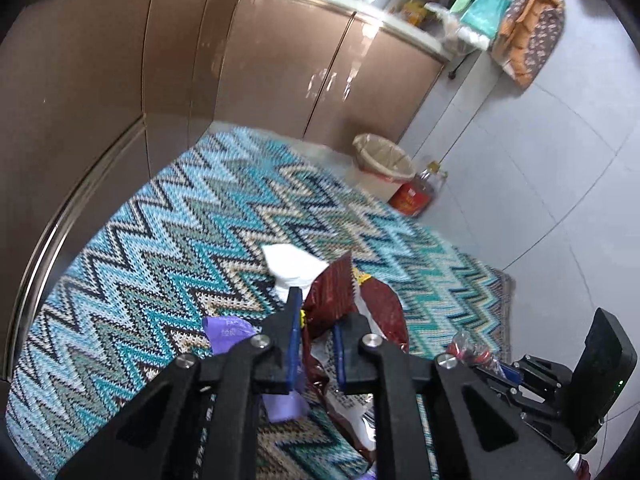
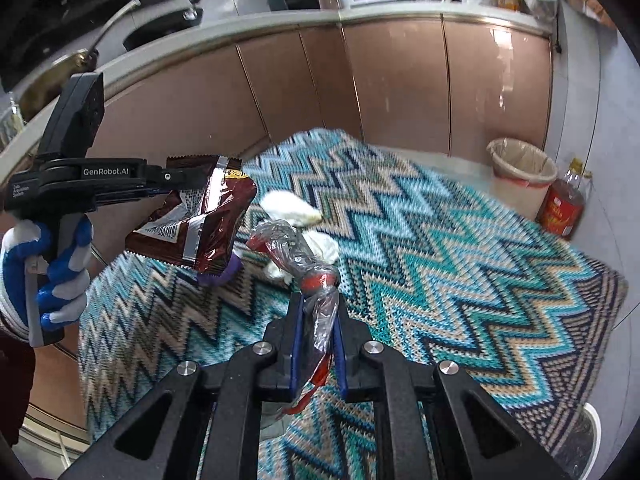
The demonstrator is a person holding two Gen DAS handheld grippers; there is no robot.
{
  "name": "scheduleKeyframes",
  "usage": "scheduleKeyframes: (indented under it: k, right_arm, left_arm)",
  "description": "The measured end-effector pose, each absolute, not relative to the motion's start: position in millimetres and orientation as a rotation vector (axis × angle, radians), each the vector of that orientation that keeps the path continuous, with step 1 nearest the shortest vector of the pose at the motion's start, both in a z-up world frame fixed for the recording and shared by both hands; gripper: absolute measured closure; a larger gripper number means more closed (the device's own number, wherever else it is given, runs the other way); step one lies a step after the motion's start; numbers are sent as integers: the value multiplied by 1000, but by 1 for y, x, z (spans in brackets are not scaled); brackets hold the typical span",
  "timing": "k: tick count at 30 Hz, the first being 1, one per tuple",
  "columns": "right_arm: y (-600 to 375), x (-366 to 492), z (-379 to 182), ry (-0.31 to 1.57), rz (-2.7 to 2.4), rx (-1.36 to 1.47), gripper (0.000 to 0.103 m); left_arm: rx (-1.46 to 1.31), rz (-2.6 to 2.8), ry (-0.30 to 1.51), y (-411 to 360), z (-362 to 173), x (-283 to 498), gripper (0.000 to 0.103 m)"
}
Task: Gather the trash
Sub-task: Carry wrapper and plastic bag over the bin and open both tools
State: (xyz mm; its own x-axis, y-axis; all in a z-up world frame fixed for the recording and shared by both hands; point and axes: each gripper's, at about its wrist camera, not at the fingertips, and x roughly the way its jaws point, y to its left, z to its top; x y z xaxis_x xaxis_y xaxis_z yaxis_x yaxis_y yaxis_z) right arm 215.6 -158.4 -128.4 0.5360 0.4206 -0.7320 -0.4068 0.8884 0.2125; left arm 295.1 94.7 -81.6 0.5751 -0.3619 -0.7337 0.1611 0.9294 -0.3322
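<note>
My left gripper (image 1: 318, 312) is shut on a dark red foil snack bag (image 1: 340, 292), held above the zigzag rug; the right wrist view shows it too (image 2: 200, 216). My right gripper (image 2: 318, 308) is shut on a clear and red plastic wrapper (image 2: 308, 272), also lifted. White crumpled tissue (image 1: 294, 266) and a purple wrapper (image 1: 226, 334) lie on the rug (image 1: 160, 232) below. A lined trash bin (image 1: 382, 168) stands at the rug's far right corner, also in the right wrist view (image 2: 520, 176).
Brown cabinet doors (image 1: 260, 68) run along the far side under a cluttered counter. A red-labelled oil bottle (image 2: 562, 204) stands beside the bin. Pans sit on the stove (image 2: 160, 28). Grey tiled floor (image 1: 540, 160) lies to the right.
</note>
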Motion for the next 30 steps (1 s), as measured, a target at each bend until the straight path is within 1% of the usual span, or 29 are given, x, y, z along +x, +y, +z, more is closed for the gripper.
scheduleKeyframes:
  k: [5,9,12,17,23,30]
  right_arm:
    - [-176,184,-97,804,478,31,91]
    - [-207,158,-76,756,438,55,91]
    - [-239,136,-65,723,390,81,91]
    - [-309,101,-55,698,265,108,91]
    - [-398,69,-67,734,67,134,91]
    - [-466,58,-107,821,-87,168,90]
  left_arm:
    - [-226,-352,852,84,-47,264,90]
    - [-195,-411,816,57,-22,237,90]
    - [-167,-474,800,25,-9,220,90]
    - [-108,-595,798,-50,1,195,90]
    - [5,-723,843,-162,-18,175,90]
    - [171,-796,914,-290,-70,169,90]
